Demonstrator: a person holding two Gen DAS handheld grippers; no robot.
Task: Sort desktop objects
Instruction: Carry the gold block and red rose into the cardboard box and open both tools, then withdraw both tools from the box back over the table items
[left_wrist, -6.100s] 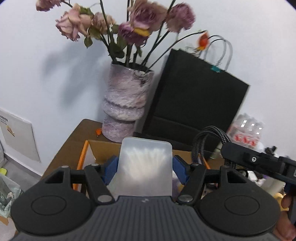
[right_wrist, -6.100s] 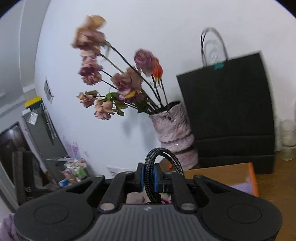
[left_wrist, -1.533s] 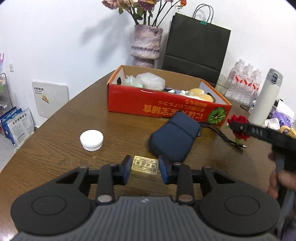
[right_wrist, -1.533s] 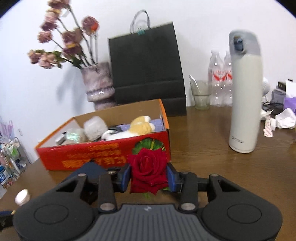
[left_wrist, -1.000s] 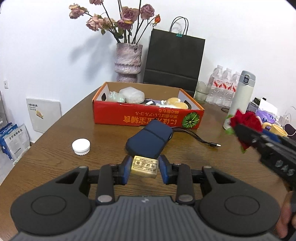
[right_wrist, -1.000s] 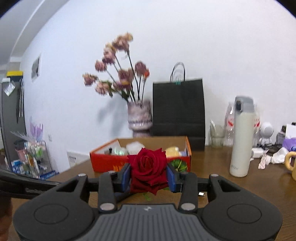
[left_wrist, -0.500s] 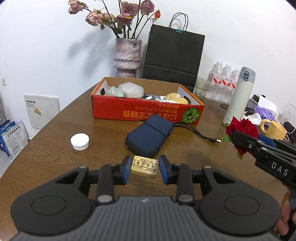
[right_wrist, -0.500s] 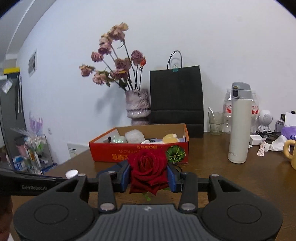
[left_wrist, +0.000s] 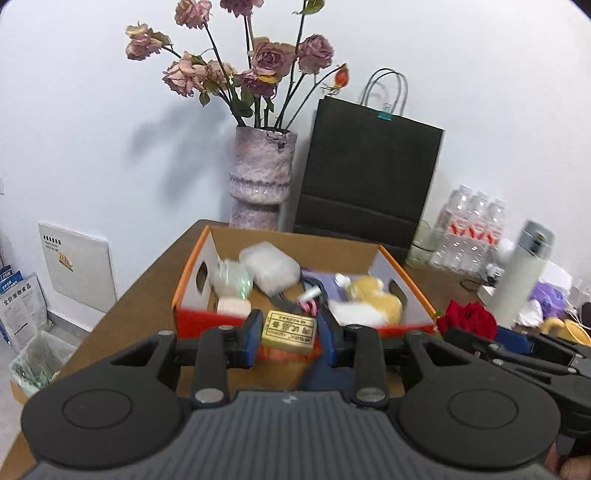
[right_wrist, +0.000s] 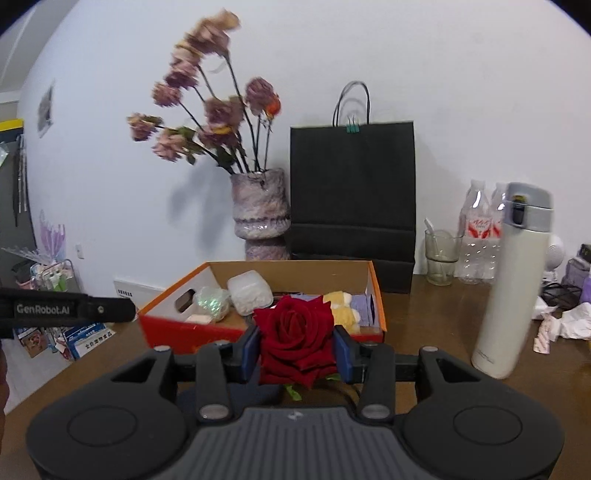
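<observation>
The left claw (left_wrist: 289, 332) is clamped on a small tan block (left_wrist: 289, 331) with printed characters, held up in front of the near wall of the red cardboard box (left_wrist: 369, 254) on the brown worktop (left_wrist: 147, 295). The right claw (right_wrist: 296, 348) grips a red rose (right_wrist: 295, 338) between its blue pads, also just short of the box. Inside the box lie a clear plastic container (right_wrist: 250, 292) and a yellow plush toy (left_wrist: 369, 300).

The left gripper (left_wrist: 289, 334) clamps a tan block (left_wrist: 289, 331) before the orange box (left_wrist: 402, 280) on the table (left_wrist: 140, 295); the right gripper (left_wrist: 491, 338) alongside grips a rose (left_wrist: 467, 319).
</observation>
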